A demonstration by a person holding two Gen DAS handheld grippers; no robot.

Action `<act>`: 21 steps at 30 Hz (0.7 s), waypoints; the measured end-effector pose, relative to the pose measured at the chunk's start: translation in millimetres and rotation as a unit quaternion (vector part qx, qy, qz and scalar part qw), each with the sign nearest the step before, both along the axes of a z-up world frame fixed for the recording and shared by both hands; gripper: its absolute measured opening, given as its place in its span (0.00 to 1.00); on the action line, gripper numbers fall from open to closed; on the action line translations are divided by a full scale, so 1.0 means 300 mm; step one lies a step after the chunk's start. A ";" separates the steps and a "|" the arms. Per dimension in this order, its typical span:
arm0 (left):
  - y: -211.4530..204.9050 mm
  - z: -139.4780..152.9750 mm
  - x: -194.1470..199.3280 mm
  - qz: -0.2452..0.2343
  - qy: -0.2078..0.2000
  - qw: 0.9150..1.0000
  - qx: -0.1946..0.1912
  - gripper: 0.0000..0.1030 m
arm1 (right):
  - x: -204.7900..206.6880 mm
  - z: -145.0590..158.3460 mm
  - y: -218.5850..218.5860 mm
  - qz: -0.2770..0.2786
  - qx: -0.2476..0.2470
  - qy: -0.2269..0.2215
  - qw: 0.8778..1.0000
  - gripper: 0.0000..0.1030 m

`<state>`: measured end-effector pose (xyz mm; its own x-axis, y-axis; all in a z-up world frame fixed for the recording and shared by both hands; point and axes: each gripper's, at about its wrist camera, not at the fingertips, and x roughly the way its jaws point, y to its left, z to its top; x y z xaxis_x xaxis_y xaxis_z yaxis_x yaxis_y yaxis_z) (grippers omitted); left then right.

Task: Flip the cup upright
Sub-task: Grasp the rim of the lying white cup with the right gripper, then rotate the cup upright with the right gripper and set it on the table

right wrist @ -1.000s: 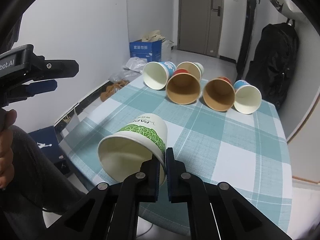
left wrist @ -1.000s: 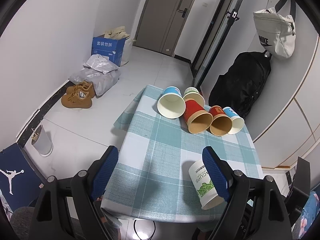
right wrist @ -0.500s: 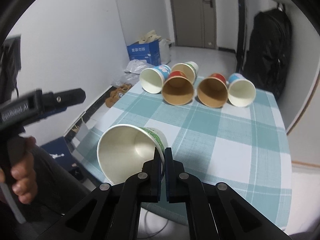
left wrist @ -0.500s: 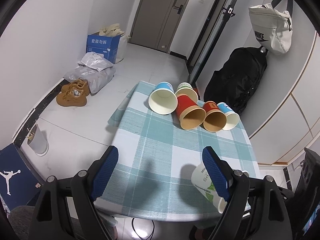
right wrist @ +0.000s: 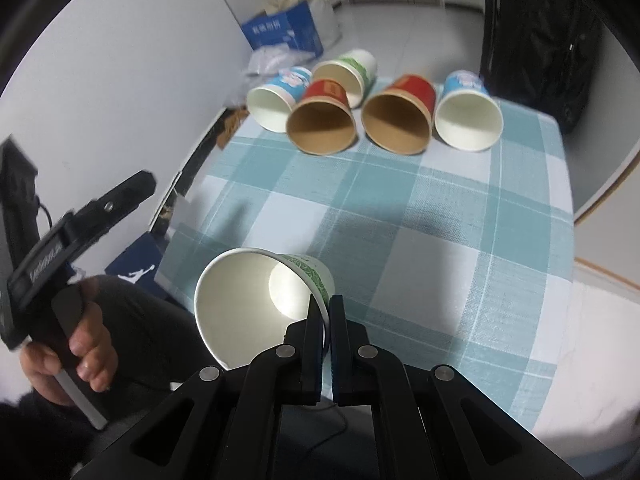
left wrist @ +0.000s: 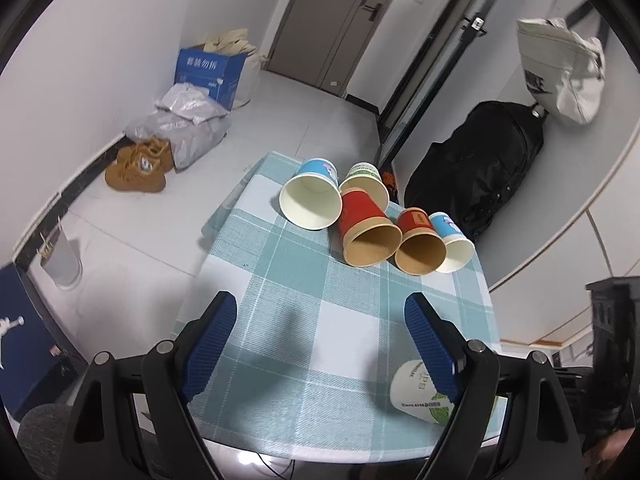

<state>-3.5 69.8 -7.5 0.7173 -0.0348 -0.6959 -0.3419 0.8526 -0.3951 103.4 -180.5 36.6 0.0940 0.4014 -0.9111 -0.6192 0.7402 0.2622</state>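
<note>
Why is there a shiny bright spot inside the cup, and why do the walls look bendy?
Right wrist view: light lands on the bottom inside the green-leaf cup, which the right hand-held gripper pinches by its rim. Left wrist view: the fisheye lens curves the door and walls.

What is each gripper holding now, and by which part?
The right gripper pinches the green-printed cup by its rim wall. The left gripper holds nothing.

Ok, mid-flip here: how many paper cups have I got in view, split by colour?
Green and white: 2, the held cup in the right gripper and one at the back
Red: 2
Blue and white: 2
Total: 6 cups
</note>
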 end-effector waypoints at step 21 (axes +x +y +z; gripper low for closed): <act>-0.023 -0.027 0.059 -0.007 0.026 1.000 -0.007 0.80 | 0.174 -0.044 0.151 0.008 -0.052 0.017 0.998 0.24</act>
